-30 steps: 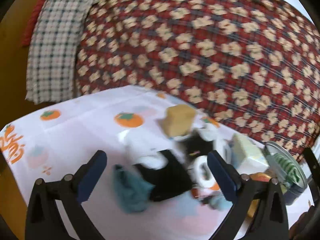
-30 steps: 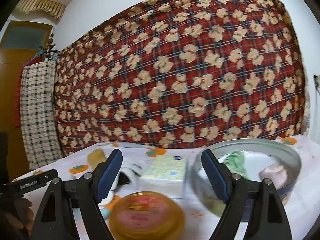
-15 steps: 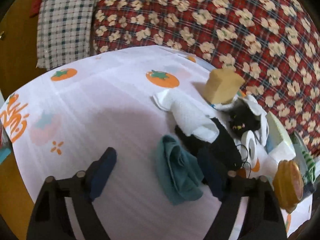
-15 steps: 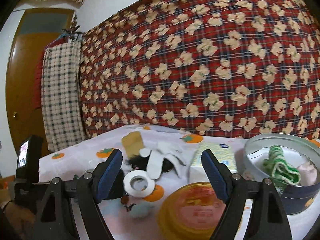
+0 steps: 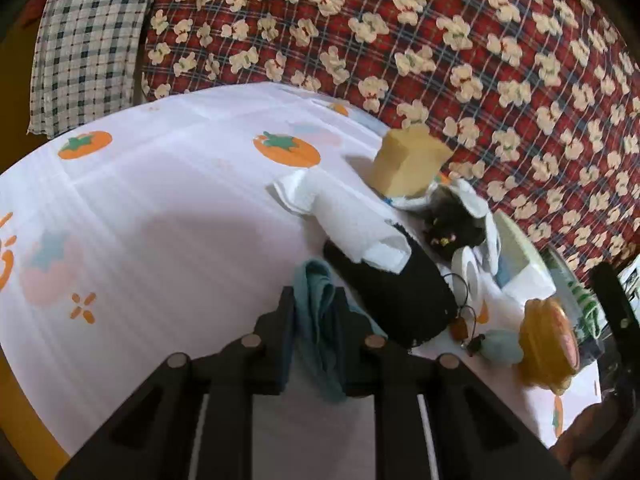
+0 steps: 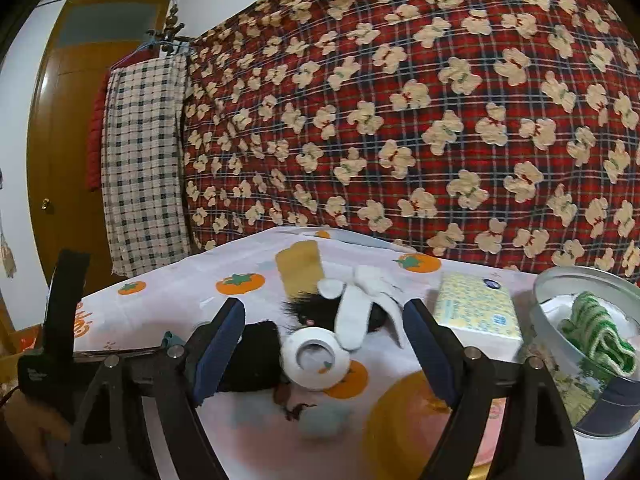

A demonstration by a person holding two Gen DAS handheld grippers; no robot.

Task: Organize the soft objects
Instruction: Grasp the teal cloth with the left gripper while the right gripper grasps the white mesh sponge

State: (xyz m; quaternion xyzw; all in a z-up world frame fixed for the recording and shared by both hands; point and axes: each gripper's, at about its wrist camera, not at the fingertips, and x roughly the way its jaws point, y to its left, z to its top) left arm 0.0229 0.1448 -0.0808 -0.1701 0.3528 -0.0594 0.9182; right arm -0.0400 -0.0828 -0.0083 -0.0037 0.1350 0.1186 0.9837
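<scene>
Left wrist view: the left claw [image 5: 314, 322] is clamped on a teal cloth [image 5: 318, 320], which bunches up between the two pads and lies on the counter [image 5: 160, 220] under a white cover printed with orange fruit. Just right of the cloth lies a black sock [image 5: 400, 300], with a white paper towel [image 5: 344, 216] draped over its far end. Behind that stands a yellow sponge [image 5: 408, 164]. Further right are a black plush [image 5: 452, 224], a tape roll [image 5: 470, 274] and an orange lid [image 5: 548, 344].

Right wrist view: the right claw [image 6: 324, 348] stands wide with nothing between its pads, above the counter [image 6: 180, 292]. Ahead of it lie the tape roll [image 6: 314, 360], the black plush [image 6: 316, 310] with white socks [image 6: 352, 312] across it, and the sponge [image 6: 300, 268]. A tissue pack [image 6: 476, 308] sits to the right, beside a round tin [image 6: 600, 392] holding a green knit piece [image 6: 596, 332]
</scene>
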